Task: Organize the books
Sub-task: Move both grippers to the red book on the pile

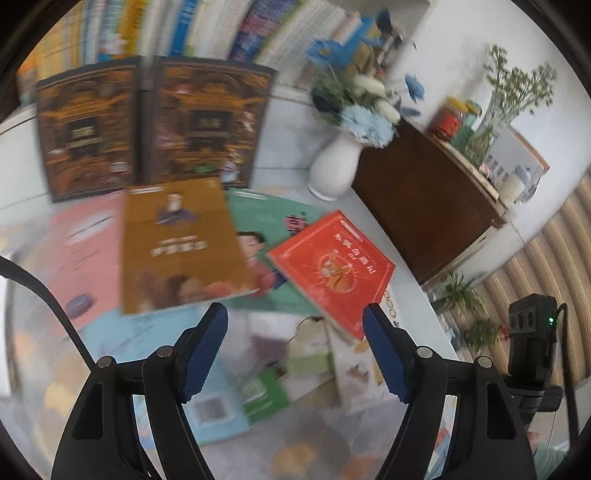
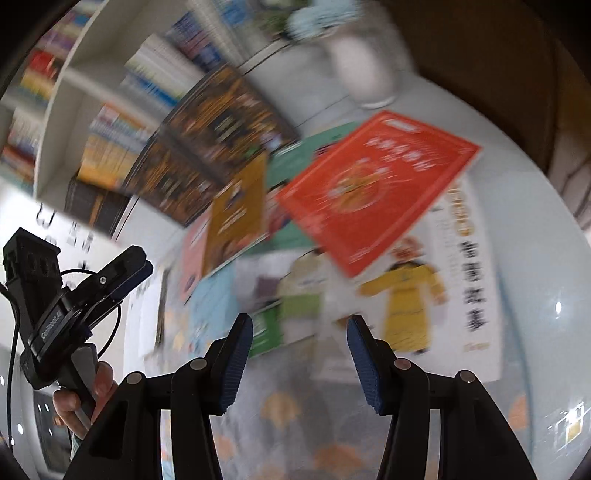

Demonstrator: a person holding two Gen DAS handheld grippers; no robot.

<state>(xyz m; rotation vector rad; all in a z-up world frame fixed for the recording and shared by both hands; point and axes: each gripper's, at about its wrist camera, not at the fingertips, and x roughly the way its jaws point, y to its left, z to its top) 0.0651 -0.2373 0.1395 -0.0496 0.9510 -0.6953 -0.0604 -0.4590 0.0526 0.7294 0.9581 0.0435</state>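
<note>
Several books lie spread on a white table (image 1: 284,155). A red book (image 1: 332,266) (image 2: 373,188) lies on top at the right, an ochre book (image 1: 177,243) (image 2: 236,214) beside it, over a green book (image 1: 266,218) and a pink book (image 1: 77,251). Two dark brown books (image 1: 147,125) (image 2: 207,147) stand against the shelf. A white book with a yellow figure (image 2: 436,288) lies at the right. My left gripper (image 1: 295,350) is open and empty above the pile; it also shows in the right wrist view (image 2: 125,273). My right gripper (image 2: 301,362) is open and empty.
A bookshelf (image 1: 207,29) full of upright books runs along the back. A white vase with blue flowers (image 1: 340,155) stands on the table next to a dark wooden cabinet (image 1: 428,199) carrying jars and a plant. Both views are blurred.
</note>
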